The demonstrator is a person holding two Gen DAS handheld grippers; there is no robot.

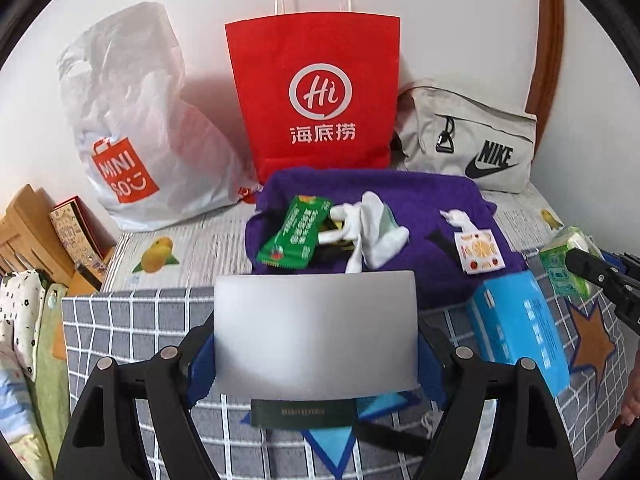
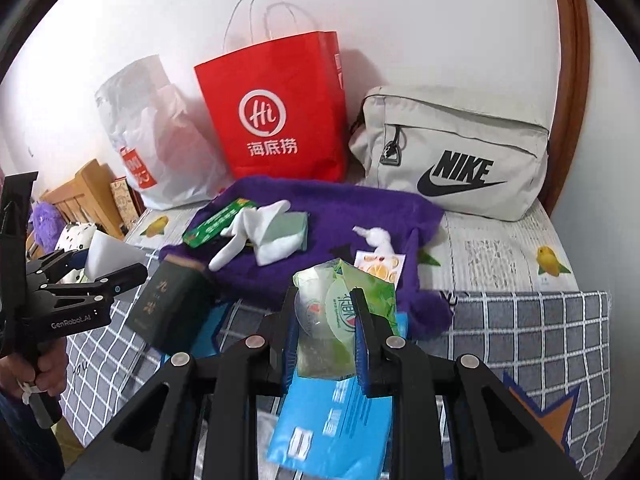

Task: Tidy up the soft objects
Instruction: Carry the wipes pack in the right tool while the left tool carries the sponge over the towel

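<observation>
Both grippers tilted downward over the bed point(image 1: 132, 320). The left gripper point(image 1: 316, 364) clamped a pale foam block point(image 1: 316, 328); the right gripper point(image 2: 326, 332) pinched a green tissue pack point(image 2: 344, 304). Beyond lay one purple blanket point(image 1: 400, 196), then three bags: white point(image 1: 132, 120), red point(image 1: 316, 96), grey point(image 1: 472, 140).

Three bags stand along the far wall: a plastic bag point(image 1: 132, 128) on the left, a paper bag point(image 1: 316, 96) in the middle, a pouch point(image 1: 468, 140) on the right. Before them lies a sweater point(image 1: 424, 200), bearing a snack packet point(image 1: 296, 234), socks point(image 1: 372, 228) and a sachet point(image 1: 478, 250). Near right lies a tissue box point(image 1: 520, 328).
</observation>
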